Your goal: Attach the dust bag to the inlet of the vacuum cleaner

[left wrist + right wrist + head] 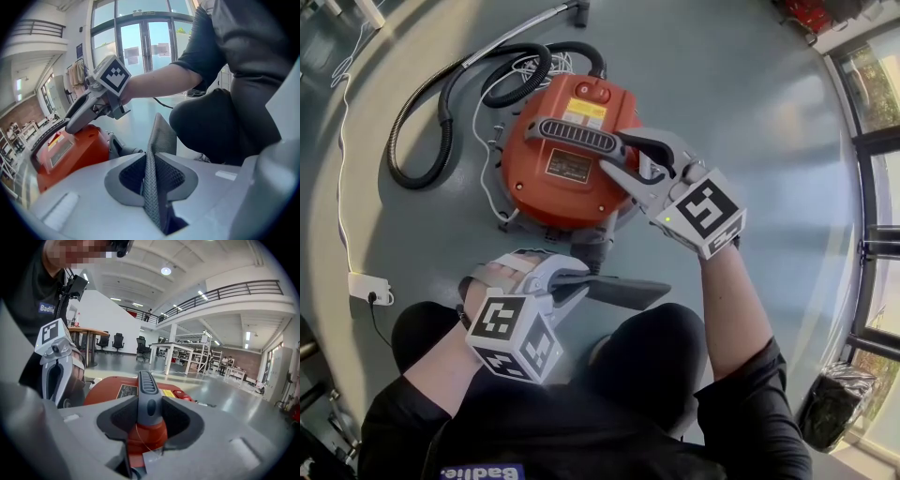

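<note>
jaws of left gripper [581, 279] pinch grey dust bag [630, 292] at lower centre; right gripper [626, 159] clamps handle [577, 134] of orange vacuum cleaner [546, 195] above it.

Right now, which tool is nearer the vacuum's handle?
Right. The right tool is clamped on the grey handle; the left tool sits short of the vacuum, holding the dust bag.

The right gripper [149, 417] clamps its jaws on the grey handle [146, 387] of the orange vacuum cleaner [108, 389].
</note>
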Motion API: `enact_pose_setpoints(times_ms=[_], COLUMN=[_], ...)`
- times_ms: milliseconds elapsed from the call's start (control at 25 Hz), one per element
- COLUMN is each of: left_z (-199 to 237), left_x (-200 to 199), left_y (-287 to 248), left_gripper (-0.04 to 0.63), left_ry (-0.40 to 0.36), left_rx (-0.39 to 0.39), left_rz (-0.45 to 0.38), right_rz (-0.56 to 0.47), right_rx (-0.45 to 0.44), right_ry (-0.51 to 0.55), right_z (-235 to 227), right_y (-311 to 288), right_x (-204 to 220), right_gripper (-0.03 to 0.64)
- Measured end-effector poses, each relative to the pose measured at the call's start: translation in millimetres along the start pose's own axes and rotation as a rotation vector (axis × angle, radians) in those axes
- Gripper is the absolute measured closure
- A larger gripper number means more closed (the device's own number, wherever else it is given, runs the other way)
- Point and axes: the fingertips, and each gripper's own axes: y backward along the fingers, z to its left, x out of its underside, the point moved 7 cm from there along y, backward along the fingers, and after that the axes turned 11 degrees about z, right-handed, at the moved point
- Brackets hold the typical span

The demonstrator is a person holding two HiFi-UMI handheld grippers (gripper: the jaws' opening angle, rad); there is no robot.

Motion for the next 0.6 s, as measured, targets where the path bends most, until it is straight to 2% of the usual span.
enact_pose_setpoints(times_ms=[80,280,600], left_z=[0.8,10.3,15.0], left_x=[2.8,18.8,11.2], left_y=[1.9,10.5,4.7], left_gripper=[0.520,0.518,0.509], left_ry=[0.010,0.093,0.085], left_rx=[0.008,0.025,0.029], left_rz=[-0.003,-0.028,-0.034], right_rz=[0.004,0.018,0.021], right_rx=[0.004,-0.008,0.004], right_ry=[0.001,0.015,-0.006], right_z=[-0.1,1.8,3.8], right_y=[0.3,1.3,0.9], right_x=[-1.4,-3.9,-3.7], right_gripper=[0.477,0.477,0.477])
